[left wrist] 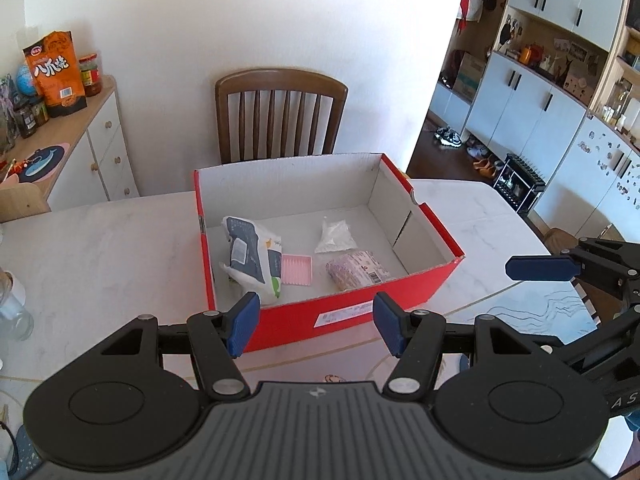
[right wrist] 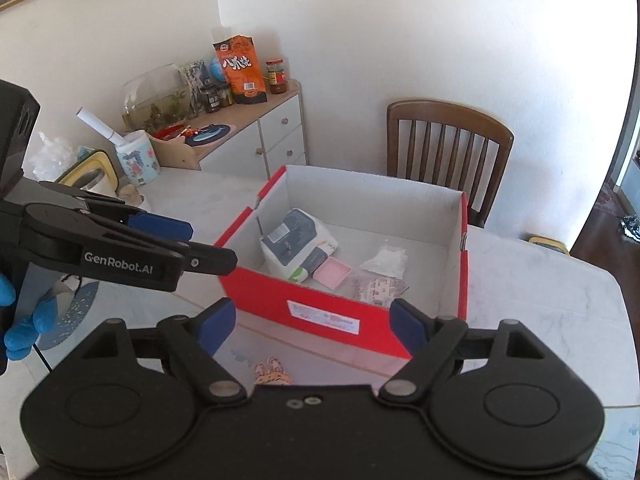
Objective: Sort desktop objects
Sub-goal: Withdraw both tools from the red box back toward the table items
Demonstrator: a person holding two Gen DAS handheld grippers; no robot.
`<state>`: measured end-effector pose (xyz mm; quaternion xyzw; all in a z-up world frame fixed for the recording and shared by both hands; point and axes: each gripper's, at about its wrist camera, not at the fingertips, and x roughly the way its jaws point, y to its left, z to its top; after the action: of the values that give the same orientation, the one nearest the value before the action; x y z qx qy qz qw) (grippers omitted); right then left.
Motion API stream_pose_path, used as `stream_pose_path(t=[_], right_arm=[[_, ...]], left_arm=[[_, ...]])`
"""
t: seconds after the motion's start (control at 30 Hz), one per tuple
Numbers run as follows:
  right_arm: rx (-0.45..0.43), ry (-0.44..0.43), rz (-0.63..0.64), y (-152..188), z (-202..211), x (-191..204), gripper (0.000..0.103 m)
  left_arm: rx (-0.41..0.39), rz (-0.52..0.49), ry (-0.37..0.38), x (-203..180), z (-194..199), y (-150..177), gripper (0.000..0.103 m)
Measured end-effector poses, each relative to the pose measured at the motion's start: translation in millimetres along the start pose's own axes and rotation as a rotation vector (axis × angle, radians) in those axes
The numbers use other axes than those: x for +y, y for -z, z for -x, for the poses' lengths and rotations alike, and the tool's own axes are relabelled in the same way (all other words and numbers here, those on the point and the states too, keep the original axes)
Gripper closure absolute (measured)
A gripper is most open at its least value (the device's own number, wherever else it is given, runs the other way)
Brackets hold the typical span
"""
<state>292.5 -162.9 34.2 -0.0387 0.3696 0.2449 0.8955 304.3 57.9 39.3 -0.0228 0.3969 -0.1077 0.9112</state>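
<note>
Item 1, nearest: left gripper (left wrist: pixel 316 322), black frame w/ blue pads, jaws partly apart, nothing between them; hangs over the near table edge, aimed down at the box front

Item 2: right gripper (right wrist: pixel 312 326), same build, jaws wide apart, empty; also short of the box, on its right-hand side. In the right wrist view the left gripper shows side-on at left, held by a blue-gloved hand (right wrist: pixel 24 320)

Item 3: white marble-look table (left wrist: pixel 100 248), near strip bare apart from a printed mat under both tools

Item 4: red cardboard shoebox, white inside, lid off (left wrist: pixel 420 288); sits mid-table, label on the near wall. Contents, all on the box floor:
- white-and-navy soft tissue pack (left wrist: pixel 250 258), left side, leaning
- small pink ridged plastic tray (left wrist: pixel 296 269), touching the pack's right edge
- clear crumpled plastic bag (left wrist: pixel 336 236), further back, centre
- pink patterned wrapped packet w/ barcode (left wrist: pixel 356 270), near right, apart from the tray

Item 5, far: brown wooden slat-back chair (left wrist: pixel 280 112) behind the box, against the wall; white sideboard w/ orange snack bag (left wrist: pixel 56 74) and jars at far left

Step, est.: four items are in the box and both tools are empty, so this reads as the gap between a drop and the next pickup. No loose item lies within view on the table near the box. Next move calls for finding whatever is left outside the box, prob. off to a side, and bringing one open gripper over it; cannot tell which item or which hand
</note>
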Motion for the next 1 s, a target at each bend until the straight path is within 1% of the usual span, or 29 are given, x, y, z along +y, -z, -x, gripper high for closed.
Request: stream_pose_path(t=[0.27,0.43,0.53,0.7,0.77,0.83,0.93,1.0], right_arm=[[-0.020,-0.006,-0.015,12,21,10,0.014],[-0.022,-0.013,-0.031,22,29,14,0.009],[-0.024,-0.013,-0.045,29,34,16,0.007],[-0.030,0.004,-0.068,42,40,19,0.007],[-0.032,0.009,-0.078,48,42,21,0.007],[-0.034,0.016,-0.079,53,44,22,0.007],[-0.037,0.033,-0.076,63,46,25,0.007],[-0.035,0.039,-0.081,69,47,26,0.007]], left_arm=[[-0.035,-0.009,0.013,1,27,18,0.042],[-0.039,-0.002,0.029,4,40,35,0.042],[-0.033,0.010,0.039,7,45,45,0.038],[-0.038,0.000,0.034,9,53,62,0.036],[-0.042,-0.004,0.040,10,56,69,0.032],[-0.039,-0.006,0.041,11,58,75,0.031],[-0.031,-0.011,0.036,10,60,86,0.024],[-0.025,-0.011,0.043,11,61,92,0.022]])
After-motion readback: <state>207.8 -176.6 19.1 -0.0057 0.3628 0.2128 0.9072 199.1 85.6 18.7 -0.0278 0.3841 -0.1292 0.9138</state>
